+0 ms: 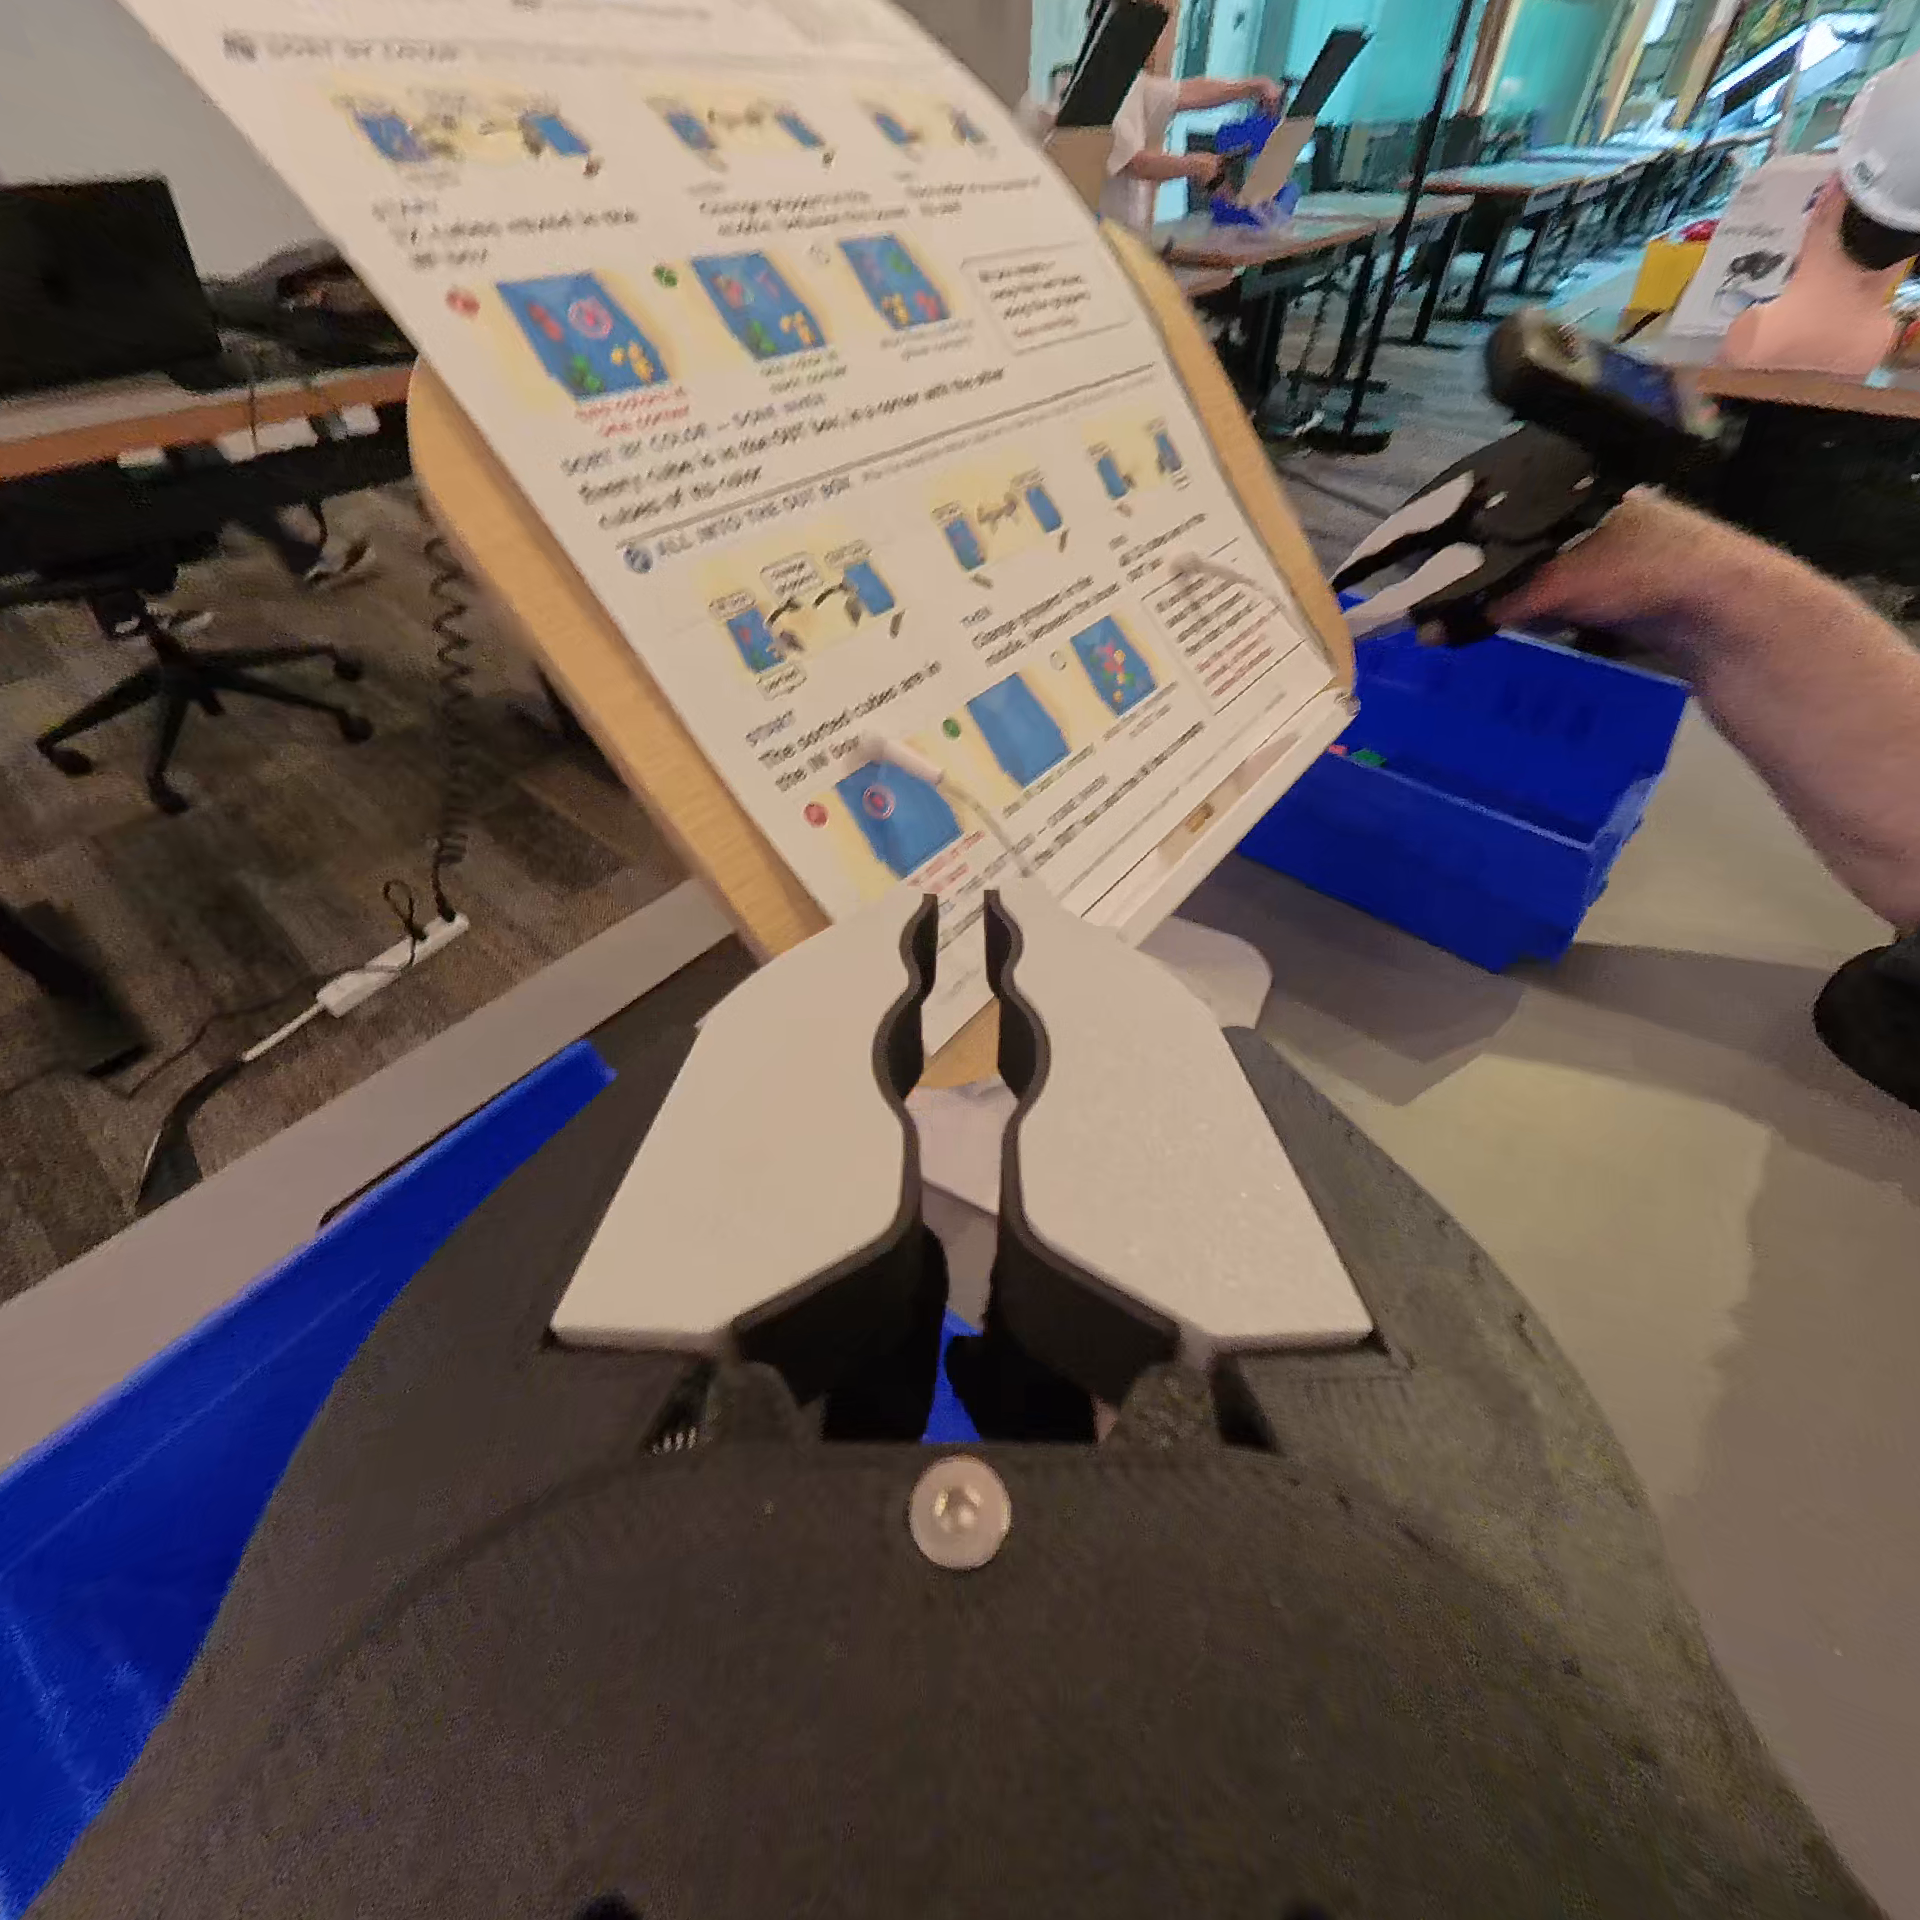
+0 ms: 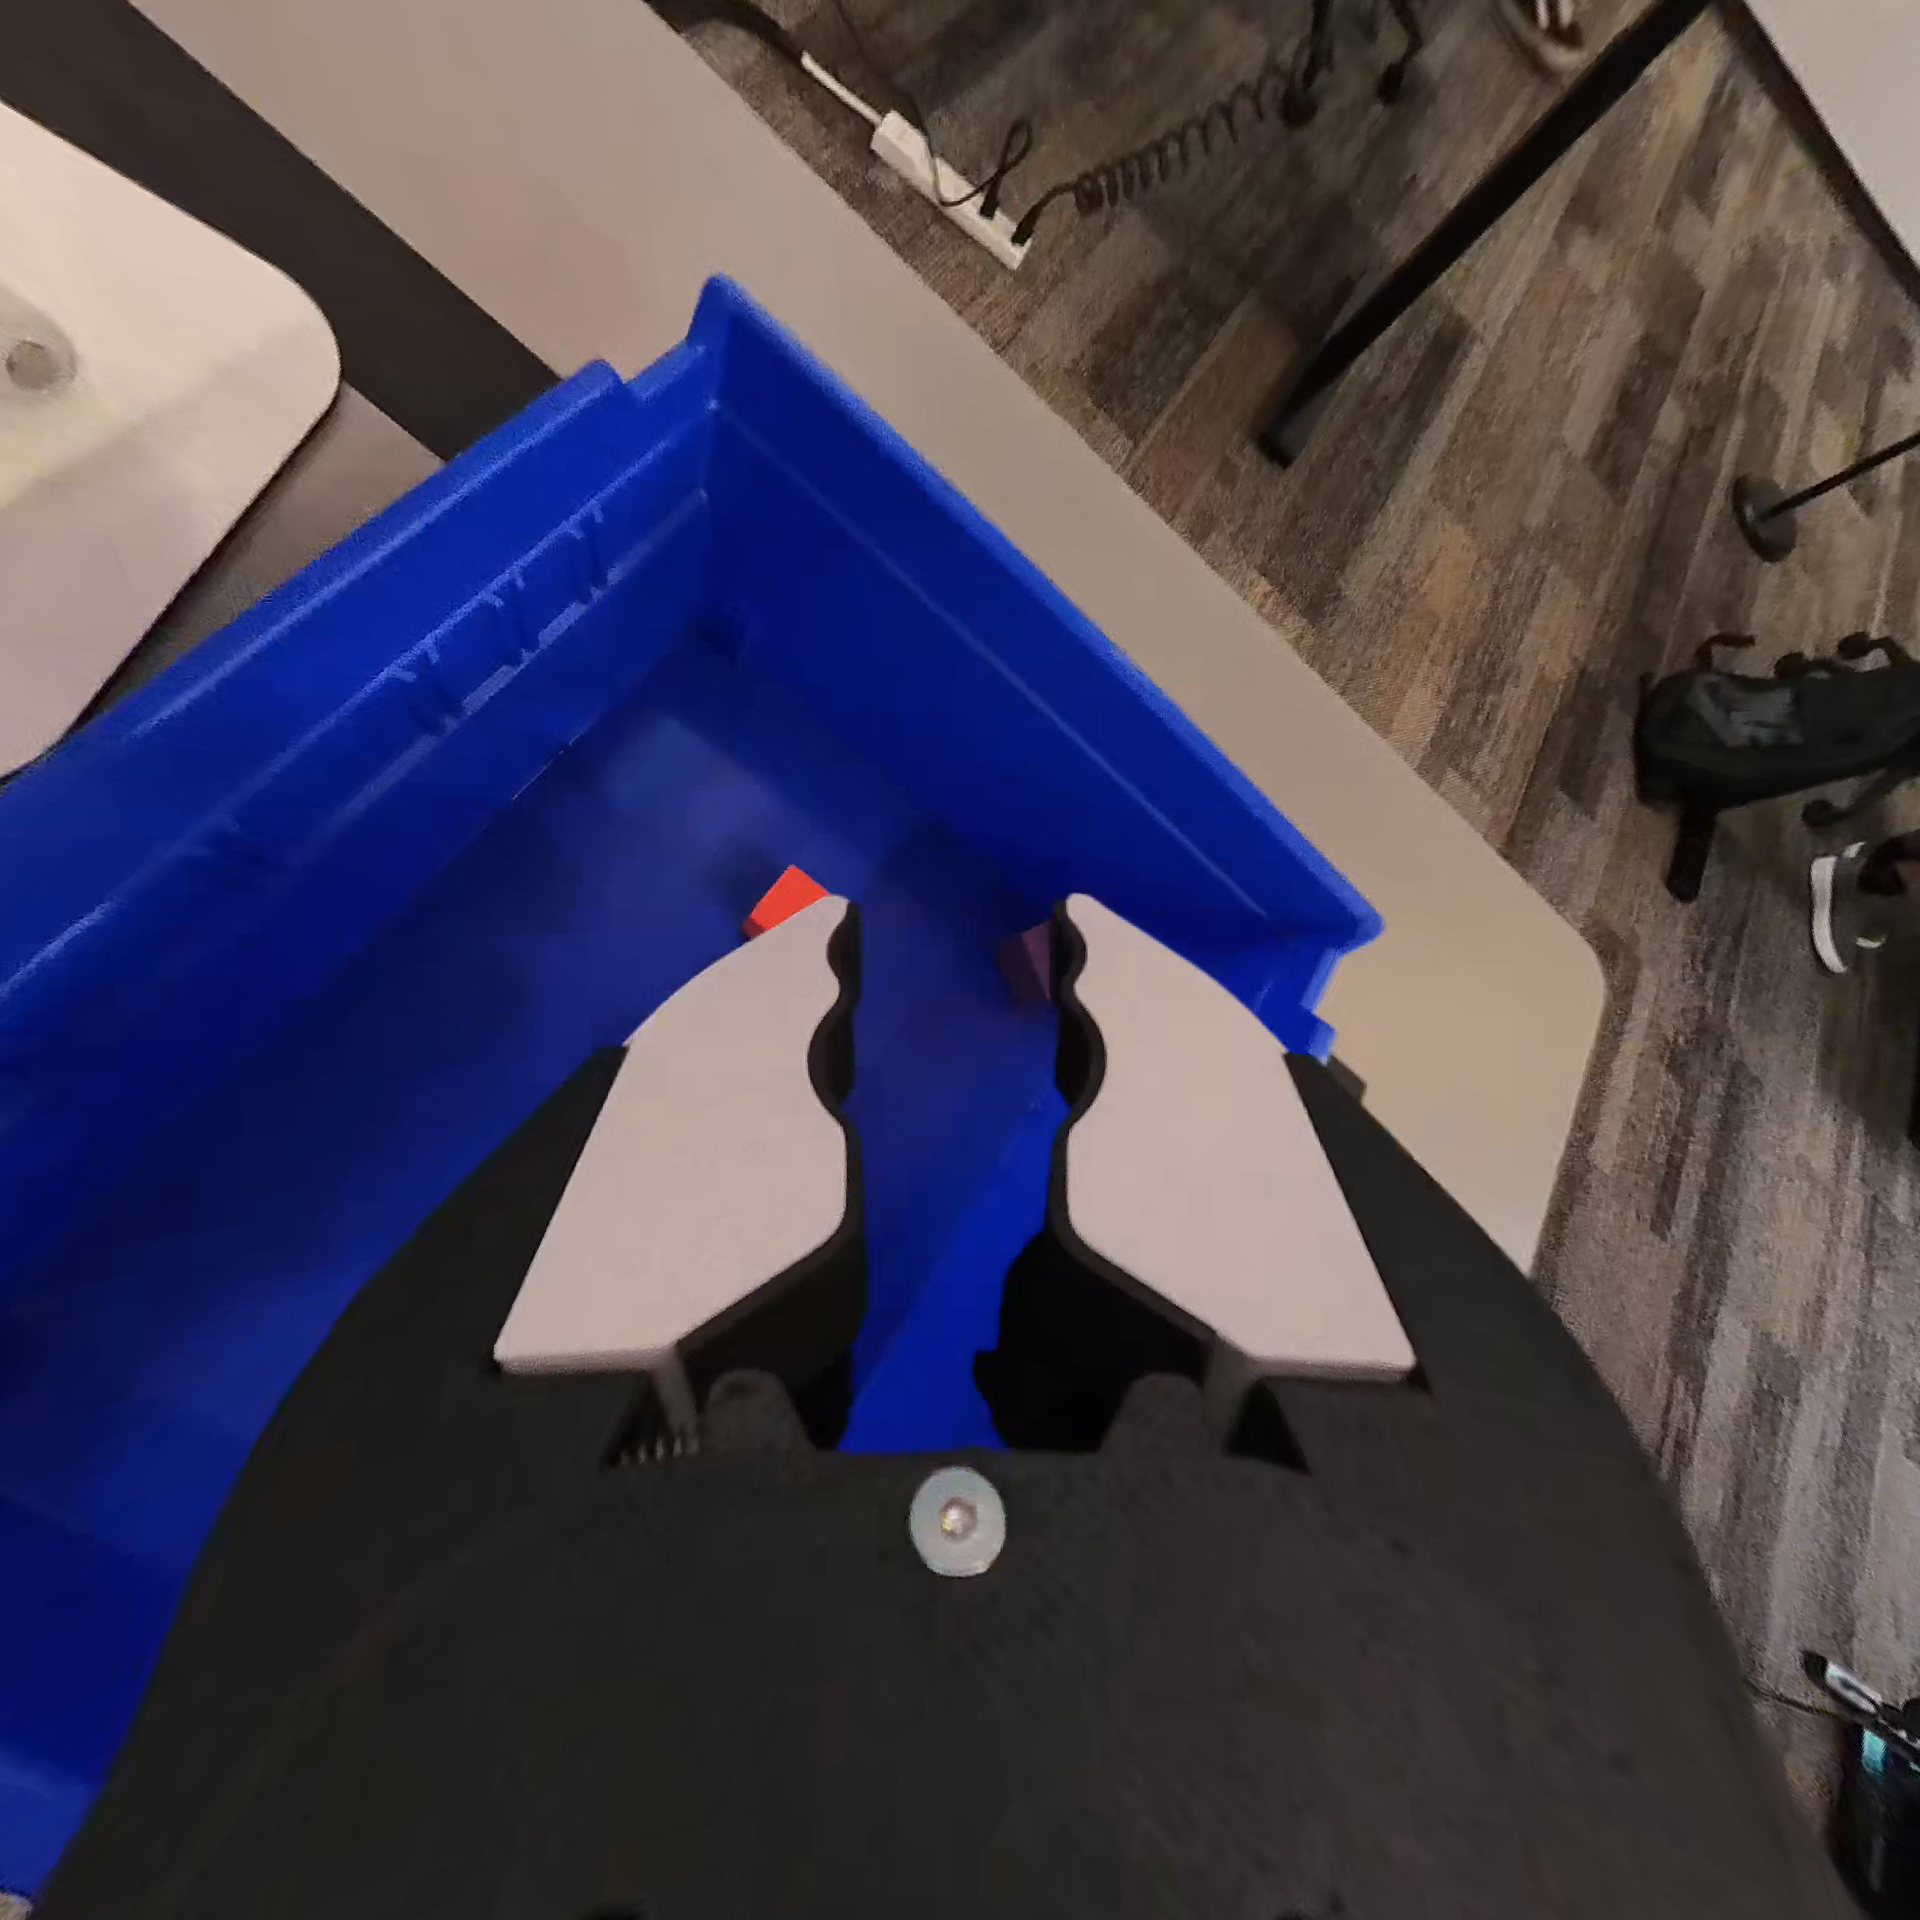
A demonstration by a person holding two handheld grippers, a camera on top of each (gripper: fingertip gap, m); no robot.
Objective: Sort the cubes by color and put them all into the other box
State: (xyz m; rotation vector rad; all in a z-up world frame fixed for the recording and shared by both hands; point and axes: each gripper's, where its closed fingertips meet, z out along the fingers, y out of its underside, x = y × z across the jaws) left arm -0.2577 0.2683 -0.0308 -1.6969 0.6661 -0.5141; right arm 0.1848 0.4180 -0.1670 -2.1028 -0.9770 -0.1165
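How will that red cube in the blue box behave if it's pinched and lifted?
The red cube looks solid with flat faces and sharp edges, so it probably stays rigid and won't roll. Being small, it is likely light. Its smooth-looking faces could slip or twist if pinched off-centre.

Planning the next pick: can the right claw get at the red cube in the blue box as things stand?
Probably yes. The right claw is open, holds nothing, and hangs over the blue box. The red cube lies on the box floor just past its left fingertip, nothing on top of it. It needs a small shift left.
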